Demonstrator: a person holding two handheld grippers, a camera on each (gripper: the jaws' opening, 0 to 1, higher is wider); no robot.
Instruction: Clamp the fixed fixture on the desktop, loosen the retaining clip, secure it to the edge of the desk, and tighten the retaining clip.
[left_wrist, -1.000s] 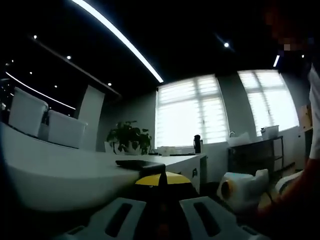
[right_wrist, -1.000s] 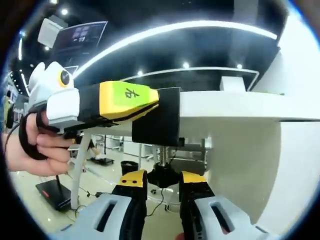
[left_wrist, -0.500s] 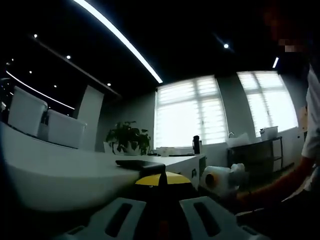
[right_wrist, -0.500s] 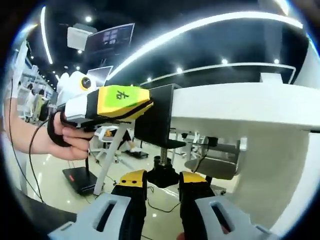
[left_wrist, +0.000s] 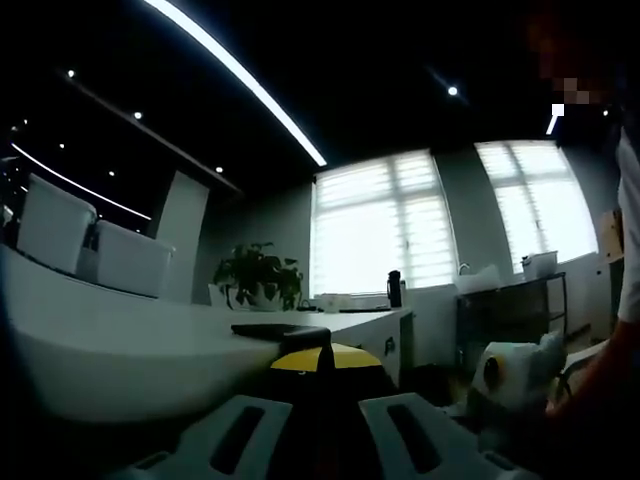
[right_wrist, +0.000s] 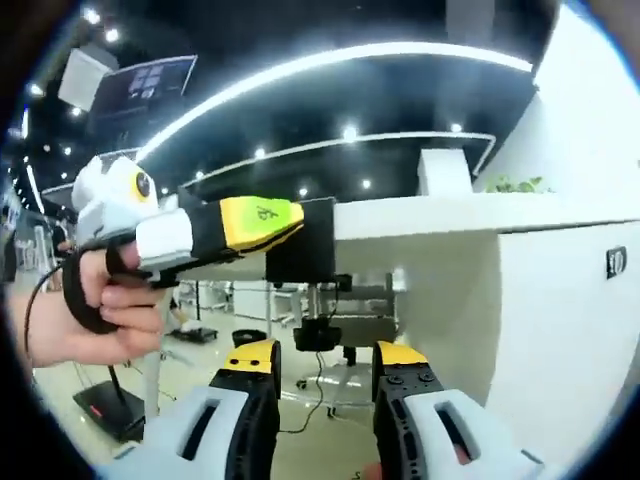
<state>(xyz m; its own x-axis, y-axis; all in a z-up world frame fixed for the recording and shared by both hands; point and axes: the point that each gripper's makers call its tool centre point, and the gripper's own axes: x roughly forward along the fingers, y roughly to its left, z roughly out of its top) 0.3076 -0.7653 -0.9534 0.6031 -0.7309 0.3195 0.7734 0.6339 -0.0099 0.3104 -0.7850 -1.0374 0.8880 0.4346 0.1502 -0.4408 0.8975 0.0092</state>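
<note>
The black clamp fixture (right_wrist: 306, 243) sits over the edge of the white desk (right_wrist: 450, 215), its screw and black knob (right_wrist: 318, 336) hanging below. In the right gripper view my left gripper (right_wrist: 265, 222) comes in from the left, its yellow jaws shut on the fixture's top, with a hand (right_wrist: 95, 315) on its grip. My right gripper (right_wrist: 327, 358) stands open a little short of the knob, nothing between its jaws. In the left gripper view the left gripper (left_wrist: 325, 358) is closed over the fixture's black plate (left_wrist: 280, 328), and the right gripper's white body (left_wrist: 510, 375) shows low on the right.
The white desk top (left_wrist: 110, 345) stretches left and ahead, with a potted plant (left_wrist: 258, 275) at its far end. A white panel (right_wrist: 560, 330) closes the desk's side on the right. Floor, chairs and cables lie under the desk. Bright windows (left_wrist: 385, 235) and a shelf stand beyond.
My right gripper has let go of the knob, opened, and drawn back from it. The left gripper still holds the fixture on the desk edge.
</note>
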